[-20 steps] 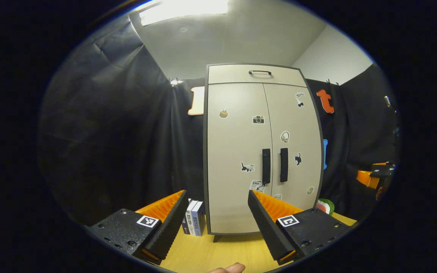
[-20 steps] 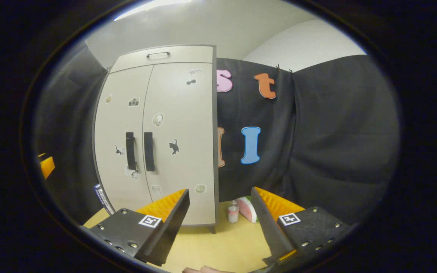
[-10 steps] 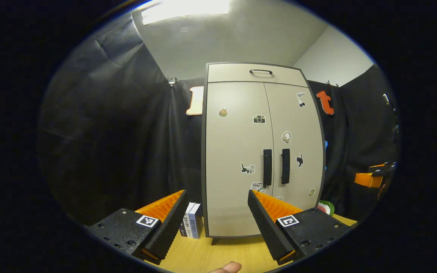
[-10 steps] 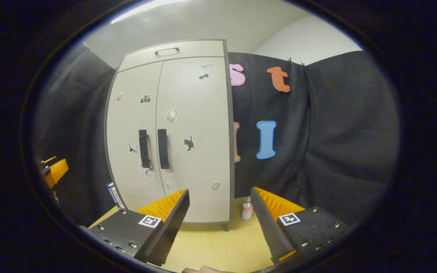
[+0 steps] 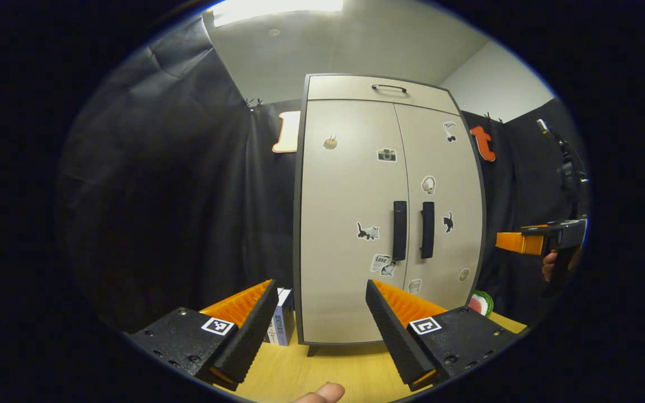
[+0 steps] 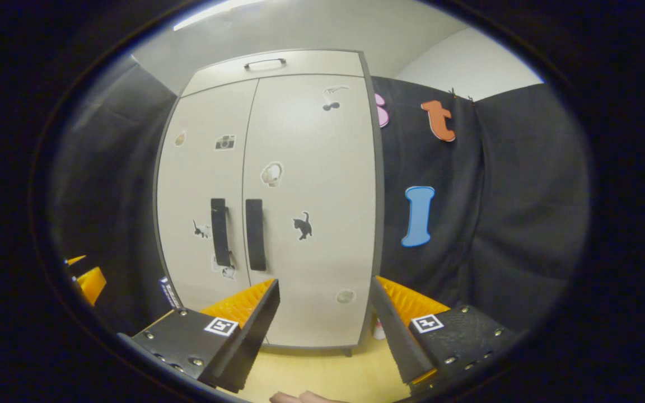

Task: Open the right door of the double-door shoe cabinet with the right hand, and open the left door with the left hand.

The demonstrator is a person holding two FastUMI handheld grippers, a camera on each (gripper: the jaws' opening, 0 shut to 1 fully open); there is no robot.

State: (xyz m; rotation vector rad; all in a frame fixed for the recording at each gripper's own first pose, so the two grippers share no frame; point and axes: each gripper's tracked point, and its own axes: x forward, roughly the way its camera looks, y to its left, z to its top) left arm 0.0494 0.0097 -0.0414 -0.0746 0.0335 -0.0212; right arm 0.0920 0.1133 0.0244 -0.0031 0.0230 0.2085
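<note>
Left gripper view, shoe cabinet (image 5: 350, 224) upright, both doors closed

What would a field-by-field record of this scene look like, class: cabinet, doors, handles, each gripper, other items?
cabinet: shoe cabinet standing on wooden table
doors: both shut
handles: left door handle and right door handle, side by side, untouched
left gripper: open, short of the cabinet
right gripper: open, short of the cabinet
other items: books left of cabinet

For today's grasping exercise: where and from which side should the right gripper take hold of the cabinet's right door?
Probably the right handle: an upright bar by the centre seam. Come straight from the front with the open right gripper, fingers either side of the bar.
</note>
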